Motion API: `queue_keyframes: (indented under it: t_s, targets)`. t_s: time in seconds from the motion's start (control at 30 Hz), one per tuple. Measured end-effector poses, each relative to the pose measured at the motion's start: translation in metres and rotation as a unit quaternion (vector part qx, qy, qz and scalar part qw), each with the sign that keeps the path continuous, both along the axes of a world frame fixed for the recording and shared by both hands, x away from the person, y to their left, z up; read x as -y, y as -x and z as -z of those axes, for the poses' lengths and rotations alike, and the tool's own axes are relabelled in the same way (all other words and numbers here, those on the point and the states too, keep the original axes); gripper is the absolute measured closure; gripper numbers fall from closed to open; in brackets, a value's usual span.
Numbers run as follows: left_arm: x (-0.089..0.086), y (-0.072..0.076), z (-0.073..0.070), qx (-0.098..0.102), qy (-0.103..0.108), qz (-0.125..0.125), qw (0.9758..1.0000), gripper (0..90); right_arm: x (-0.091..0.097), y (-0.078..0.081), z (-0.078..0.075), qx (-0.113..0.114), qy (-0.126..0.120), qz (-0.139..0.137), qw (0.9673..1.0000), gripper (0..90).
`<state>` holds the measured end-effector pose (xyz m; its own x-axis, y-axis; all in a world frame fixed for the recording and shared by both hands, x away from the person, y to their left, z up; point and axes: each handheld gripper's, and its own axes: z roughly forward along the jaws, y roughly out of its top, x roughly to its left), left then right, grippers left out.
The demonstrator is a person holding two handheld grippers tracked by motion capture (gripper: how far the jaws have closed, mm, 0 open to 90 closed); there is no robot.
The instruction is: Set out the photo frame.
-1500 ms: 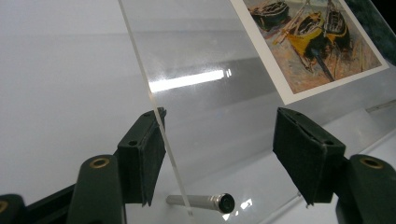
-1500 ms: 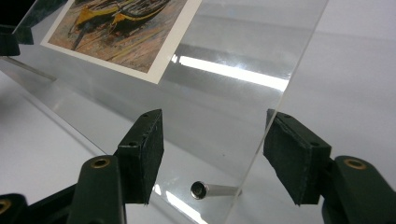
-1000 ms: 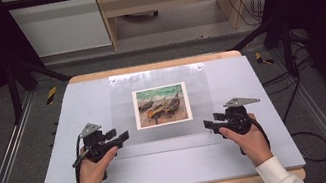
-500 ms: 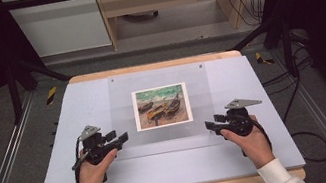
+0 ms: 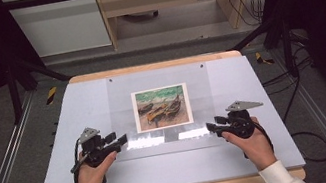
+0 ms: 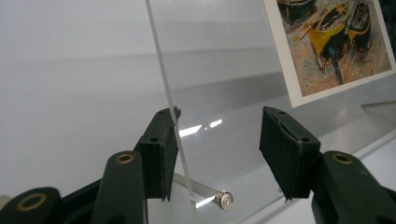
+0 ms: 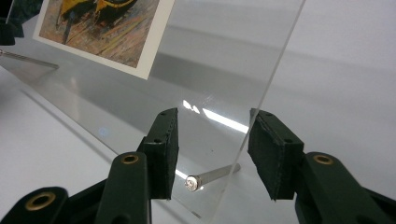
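A clear acrylic sheet [image 5: 118,109] lies on the pale mat with a print of painted boats [image 5: 161,107] at its middle. My left gripper [image 5: 120,140] is at the sheet's near left corner and my right gripper [image 5: 210,127] at its near right corner. In the left gripper view the gripper [image 6: 219,140] is open, the acrylic sheet [image 6: 224,56] has its edge against the left pad, and a metal pin [image 6: 224,200] sits below. In the right gripper view the gripper [image 7: 212,140] is open astride the sheet [image 7: 219,60] edge, above a pin [image 7: 192,183]. The print [image 6: 331,46] [image 7: 98,28] lies farther in.
The pale mat [image 5: 58,140] covers a wooden table with bare margin on both sides of the sheet. Yellow-black clamps [image 5: 51,94] [image 5: 261,58] sit off the back corners. Cables [image 5: 307,142] trail on the floor at the right.
Both grippers have edged slightly inward toward the sheet's near corners. The sheet and print have not visibly moved.
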<state>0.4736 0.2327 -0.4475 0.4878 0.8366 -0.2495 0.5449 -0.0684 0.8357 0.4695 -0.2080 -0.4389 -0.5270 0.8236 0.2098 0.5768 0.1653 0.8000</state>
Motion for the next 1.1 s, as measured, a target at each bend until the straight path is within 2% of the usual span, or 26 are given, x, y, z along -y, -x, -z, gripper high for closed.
queue_keyframes:
  t_s: [1.1]
  targets:
    - [-0.001, 0.014, 0.000, 0.008, -0.024, 0.008, 0.9996, 51.6, 0.003, 0.013, 0.001, 0.007, 0.010, -0.001, 0.9999, 61.8]
